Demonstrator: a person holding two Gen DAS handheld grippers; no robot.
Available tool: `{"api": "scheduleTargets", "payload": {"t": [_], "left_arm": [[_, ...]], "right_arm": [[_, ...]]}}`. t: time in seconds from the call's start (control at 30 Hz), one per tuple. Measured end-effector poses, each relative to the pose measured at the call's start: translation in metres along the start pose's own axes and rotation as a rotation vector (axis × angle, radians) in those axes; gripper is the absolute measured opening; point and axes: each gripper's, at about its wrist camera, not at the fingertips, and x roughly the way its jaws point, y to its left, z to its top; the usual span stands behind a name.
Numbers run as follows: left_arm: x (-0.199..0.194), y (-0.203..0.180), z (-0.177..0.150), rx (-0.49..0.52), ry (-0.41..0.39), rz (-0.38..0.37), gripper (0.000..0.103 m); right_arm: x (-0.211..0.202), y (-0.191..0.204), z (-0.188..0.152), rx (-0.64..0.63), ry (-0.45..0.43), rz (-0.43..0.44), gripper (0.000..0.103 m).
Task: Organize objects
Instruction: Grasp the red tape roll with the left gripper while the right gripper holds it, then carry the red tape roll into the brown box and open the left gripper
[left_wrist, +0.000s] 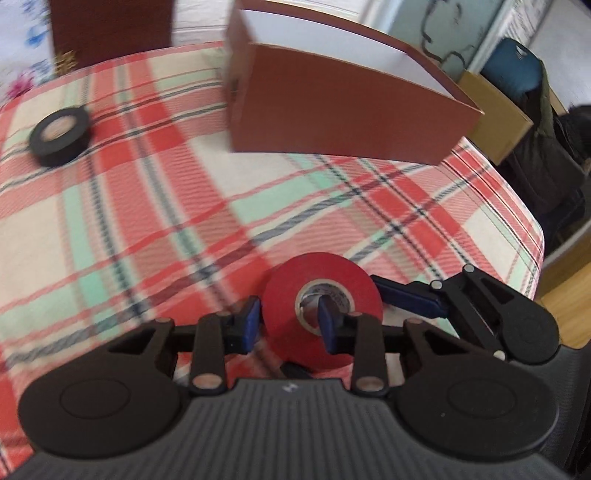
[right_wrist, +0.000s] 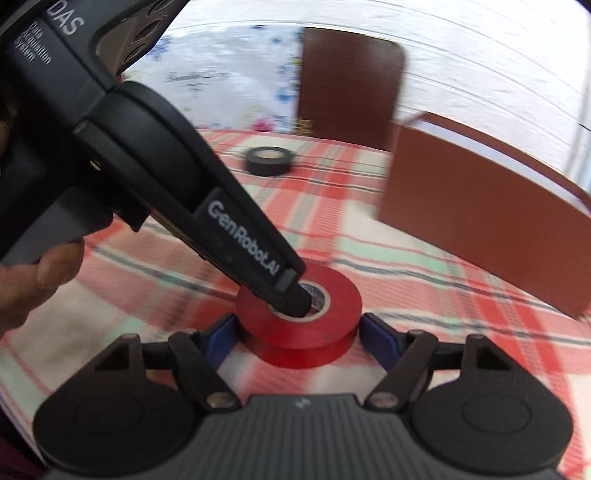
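Observation:
Red tape (left_wrist: 321, 284) lies on the plaid tablecloth (left_wrist: 147, 221); in the right wrist view it looks like two red rolls (right_wrist: 299, 325) stacked. My left gripper (left_wrist: 288, 325) is shut on the upper roll's wall, with one blue pad inside the core and the other outside. It reaches in from the upper left in the right wrist view (right_wrist: 291, 299). My right gripper (right_wrist: 299, 332) has its blue pads against both sides of the red stack. One of its fingers (left_wrist: 406, 301) shows at the roll's right. A black tape roll (left_wrist: 61, 134) (right_wrist: 269, 160) lies farther back.
An open reddish-brown box (left_wrist: 332, 110) (right_wrist: 480, 229) with a white inside stands on the table's far right. A dark brown chair back (right_wrist: 347, 85) rises behind the table. A cardboard box (left_wrist: 495, 118) sits past the table's edge. A person's hand (right_wrist: 37, 280) holds the left gripper.

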Motion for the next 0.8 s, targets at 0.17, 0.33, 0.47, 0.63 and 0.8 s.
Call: {"api": "scheduleTargets", "payload": {"t": [0.17, 0.33, 0.47, 0.63, 0.8], "left_arm": [[0.022, -0.04, 0.02, 0.109, 0.001, 0.008, 0.036], [0.028, -0.059, 0.039, 0.134, -0.015, -0.005, 0.036], [0.005, -0.065, 0.06, 0.138, -0.12, 0.005, 0.036], [-0.021, -0.064, 0.099, 0.15, -0.269, 0.044, 0.036], [-0.004, -0.052, 0.143, 0.125, -0.303, 0.099, 0.036]], "right_arm": [[-0.01, -0.032, -0.011, 0.049, -0.01, -0.076, 0.073], [-0.017, -0.055, -0.014, 0.113, -0.039, -0.123, 0.072], [-0.029, -0.063, 0.0, 0.127, -0.152, -0.153, 0.072], [-0.032, -0.068, 0.035, 0.079, -0.33, -0.214, 0.072], [0.002, -0.09, 0.073, 0.107, -0.365, -0.213, 0.072]]}}
